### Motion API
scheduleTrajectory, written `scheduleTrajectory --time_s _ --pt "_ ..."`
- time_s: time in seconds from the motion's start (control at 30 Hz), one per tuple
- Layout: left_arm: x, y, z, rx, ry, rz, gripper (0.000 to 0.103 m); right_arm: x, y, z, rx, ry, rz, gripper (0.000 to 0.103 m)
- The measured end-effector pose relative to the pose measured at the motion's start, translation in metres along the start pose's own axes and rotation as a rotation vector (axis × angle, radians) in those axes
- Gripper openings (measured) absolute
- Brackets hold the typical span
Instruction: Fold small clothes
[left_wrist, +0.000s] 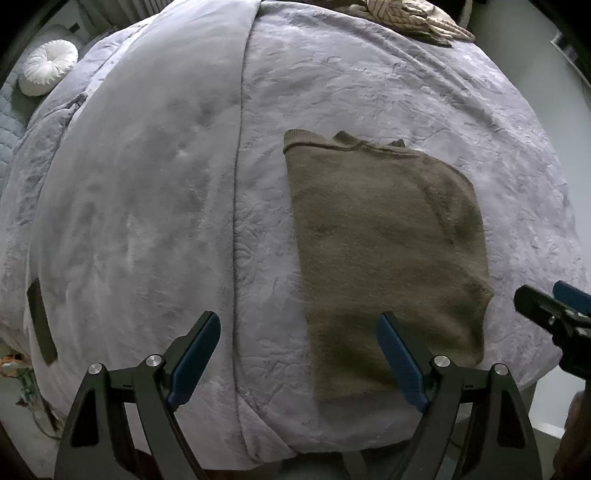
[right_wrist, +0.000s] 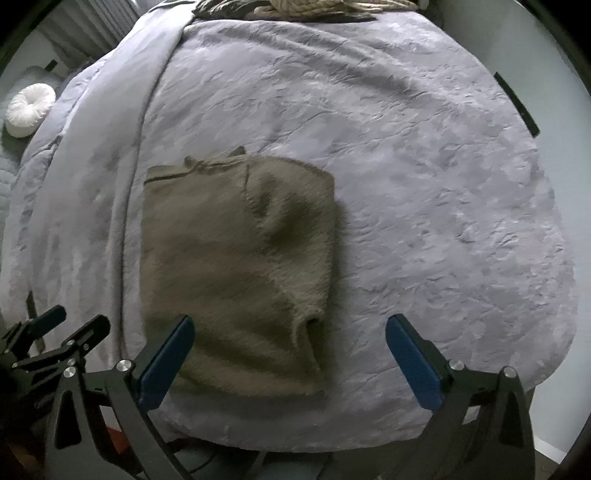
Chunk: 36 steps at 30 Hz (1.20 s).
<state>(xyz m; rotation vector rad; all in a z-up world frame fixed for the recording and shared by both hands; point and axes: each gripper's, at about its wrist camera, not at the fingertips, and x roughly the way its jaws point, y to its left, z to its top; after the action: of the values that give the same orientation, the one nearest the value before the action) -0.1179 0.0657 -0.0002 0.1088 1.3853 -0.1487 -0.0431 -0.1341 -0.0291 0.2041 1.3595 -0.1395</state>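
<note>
Left wrist view: the left gripper (left_wrist: 299, 354) is held above the bed with its jaws spread wide and nothing between them. The brown knit garment (left_wrist: 388, 251) is seen lying flat on the lavender blanket (left_wrist: 147, 203), already doubled into a rough rectangle, ribbed edge at the far end. The right gripper (left_wrist: 554, 306) is seen at the frame's edge.

Right wrist view: the right gripper (right_wrist: 290, 354) is likewise held wide and empty over the garment's near edge.

Step in hand: a further fold is judged pending.

Next move: the near corners would need pinching and carrying toward the far edge.
</note>
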Motion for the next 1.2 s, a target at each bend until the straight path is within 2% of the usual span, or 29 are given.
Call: scheduleTrajectory --time_s 1.2 --pt "-0.0006 -0.0026 0.0 -0.002 -0.002 0.004 0.087 0.0 0.0032 -0.0026 0.003 0.01 -0.024 0.103"
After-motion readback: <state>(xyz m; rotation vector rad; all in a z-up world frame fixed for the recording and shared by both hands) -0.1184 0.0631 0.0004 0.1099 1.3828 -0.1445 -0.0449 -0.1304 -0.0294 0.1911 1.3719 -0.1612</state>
